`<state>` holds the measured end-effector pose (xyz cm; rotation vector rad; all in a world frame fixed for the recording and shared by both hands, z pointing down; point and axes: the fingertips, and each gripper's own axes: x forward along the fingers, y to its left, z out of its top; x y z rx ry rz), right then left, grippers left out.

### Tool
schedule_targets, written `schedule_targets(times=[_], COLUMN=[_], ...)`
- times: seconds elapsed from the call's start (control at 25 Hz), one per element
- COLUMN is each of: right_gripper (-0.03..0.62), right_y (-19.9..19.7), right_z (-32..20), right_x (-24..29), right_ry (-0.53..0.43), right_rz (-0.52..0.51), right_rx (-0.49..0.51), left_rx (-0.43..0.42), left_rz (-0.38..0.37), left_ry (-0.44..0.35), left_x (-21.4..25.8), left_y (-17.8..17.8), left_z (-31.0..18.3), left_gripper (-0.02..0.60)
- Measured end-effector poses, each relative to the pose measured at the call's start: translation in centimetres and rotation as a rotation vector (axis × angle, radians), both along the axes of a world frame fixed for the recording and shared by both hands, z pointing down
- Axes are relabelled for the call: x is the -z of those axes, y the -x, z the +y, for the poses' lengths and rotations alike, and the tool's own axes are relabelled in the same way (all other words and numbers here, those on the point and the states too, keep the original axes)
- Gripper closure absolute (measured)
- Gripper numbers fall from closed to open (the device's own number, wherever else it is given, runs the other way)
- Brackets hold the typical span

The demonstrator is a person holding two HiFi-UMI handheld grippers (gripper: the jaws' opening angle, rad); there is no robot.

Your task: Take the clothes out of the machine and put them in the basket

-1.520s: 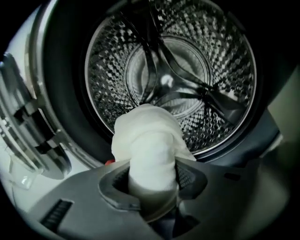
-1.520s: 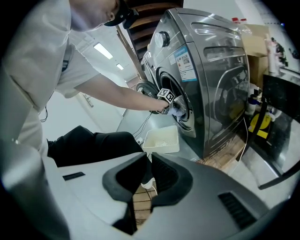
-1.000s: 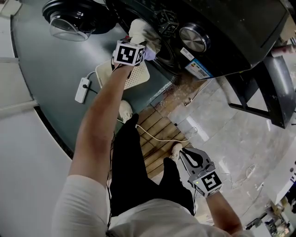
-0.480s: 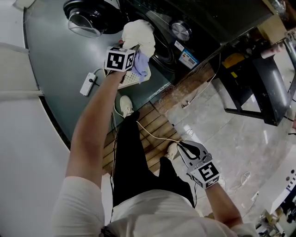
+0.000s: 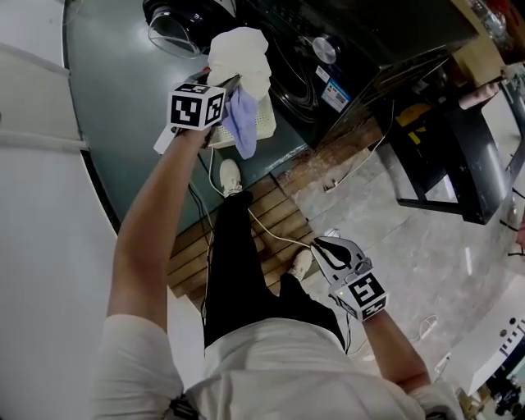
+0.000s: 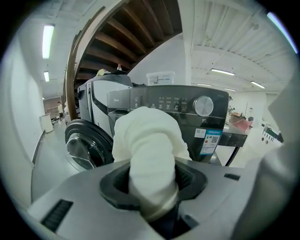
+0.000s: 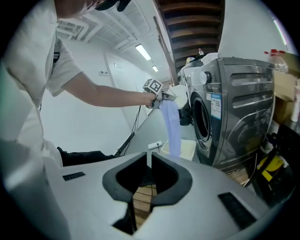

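My left gripper (image 5: 223, 84) is shut on a bundle of clothes: a white garment (image 5: 240, 59) bunched at the jaws and a lavender cloth (image 5: 244, 125) hanging below it. The bundle is held up in the air in front of the dark washing machine (image 5: 308, 57), above the white basket (image 5: 264, 123) on the floor. In the left gripper view the white garment (image 6: 150, 140) fills the gap of the left gripper (image 6: 152, 183). The right gripper view shows the lavender cloth (image 7: 171, 126) dangling over the basket (image 7: 182, 149). My right gripper (image 5: 328, 248) is shut and holds nothing, low beside the person's leg.
The machine's round door (image 5: 176, 23) stands open to the left. A white power strip (image 7: 155, 145) and its cable lie on the grey floor by the basket. A wooden pallet (image 5: 246, 238) lies under the person's feet. A black metal frame (image 5: 459, 164) stands to the right.
My left gripper has lifted the clothes up and away from the machine's opening, and the lavender cloth now hangs free. The right gripper has risen a little, still shut.
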<state>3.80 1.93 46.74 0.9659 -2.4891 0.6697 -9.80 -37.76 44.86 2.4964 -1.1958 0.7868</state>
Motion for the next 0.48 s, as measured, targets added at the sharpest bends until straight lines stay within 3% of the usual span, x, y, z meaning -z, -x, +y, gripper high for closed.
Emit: schedule_targets(times=[0.48], right_gripper=[0.559], right_y=[3.6], right_z=[0.7], right_x=[0.2], right_ry=[0.014], right_rz=[0.001], right_rx=[0.155], left_rx=[0.027], left_rz=[0.013], left_ry=[-0.064], left_x=[6.5], left_y=[4.9], left_z=[1.4], left_gripper=[0.42])
